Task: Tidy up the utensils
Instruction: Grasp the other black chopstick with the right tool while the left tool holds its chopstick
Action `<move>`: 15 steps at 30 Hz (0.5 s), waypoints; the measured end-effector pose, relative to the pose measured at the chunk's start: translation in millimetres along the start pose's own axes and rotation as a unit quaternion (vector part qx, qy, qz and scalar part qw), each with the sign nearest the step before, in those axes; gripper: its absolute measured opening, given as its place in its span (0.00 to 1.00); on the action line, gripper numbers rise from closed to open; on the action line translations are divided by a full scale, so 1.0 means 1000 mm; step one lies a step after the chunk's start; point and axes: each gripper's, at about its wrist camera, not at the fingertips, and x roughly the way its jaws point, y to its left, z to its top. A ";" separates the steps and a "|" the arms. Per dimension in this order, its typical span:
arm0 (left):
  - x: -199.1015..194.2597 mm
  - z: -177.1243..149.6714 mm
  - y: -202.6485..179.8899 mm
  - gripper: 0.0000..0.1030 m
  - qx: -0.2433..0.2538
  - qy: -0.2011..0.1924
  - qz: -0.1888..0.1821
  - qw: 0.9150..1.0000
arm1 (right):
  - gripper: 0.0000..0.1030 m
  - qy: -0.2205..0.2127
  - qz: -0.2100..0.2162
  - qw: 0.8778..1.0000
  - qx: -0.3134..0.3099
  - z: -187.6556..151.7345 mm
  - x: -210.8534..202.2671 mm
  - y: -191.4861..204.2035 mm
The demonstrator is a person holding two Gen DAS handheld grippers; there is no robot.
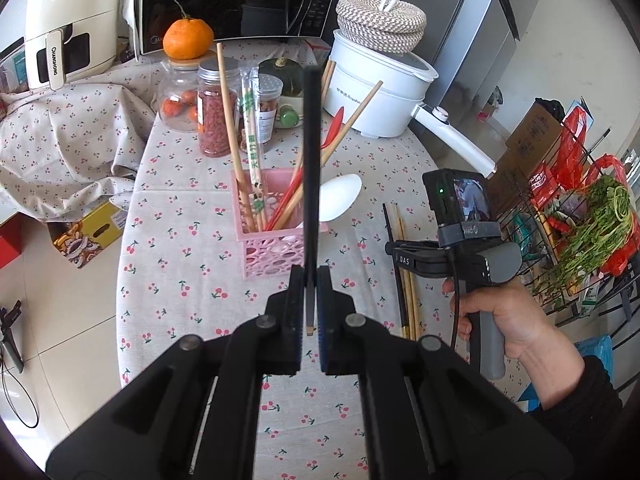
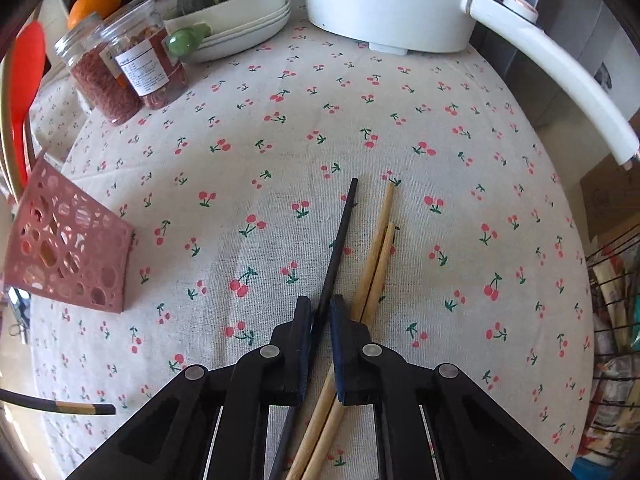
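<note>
Tablecloth (image 2: 280,152) | left tool (image 1: 308,280) clamps black chopstick (image 1: 311,160) | right tool (image 2: 320,308) pinches second black chopstick (image 2: 340,236), base hidden

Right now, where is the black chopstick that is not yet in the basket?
In the right wrist view the black chopstick lies on the tablecloth between the right tool's fingers, just left of two wooden chopsticks.

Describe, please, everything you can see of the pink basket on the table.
The pink basket is a small, square, open-topped crate, seemingly plastic, its walls pierced with round holes of mixed sizes. It stands upright on the cherry-print tablecloth, ahead of the left gripper. Wooden chopsticks, a wrapped pair, a red utensil and a white spoon lean out of it. The right wrist view shows one corner in shadow.
</note>
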 end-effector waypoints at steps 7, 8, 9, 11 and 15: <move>-0.020 0.000 -0.003 0.06 0.006 -0.024 -0.001 1.000 | 0.05 -0.029 0.072 0.997 0.012 -0.009 -0.028 -0.011; -0.026 0.001 -0.003 0.06 0.006 -0.031 -0.002 0.999 | 0.05 -0.044 0.081 0.996 0.012 -0.010 -0.040 -0.012; -0.031 0.001 -0.003 0.06 0.007 -0.039 -0.003 0.999 | 0.05 -0.060 0.089 0.994 0.012 -0.012 -0.053 -0.014; -0.043 0.004 -0.001 0.06 0.005 -0.057 -0.004 0.998 | 0.05 -0.093 0.101 0.990 0.009 -0.015 -0.078 -0.016; -0.065 0.012 0.003 0.06 -0.009 -0.099 -0.004 0.995 | 0.05 -0.156 0.109 0.982 -0.005 -0.030 -0.124 -0.018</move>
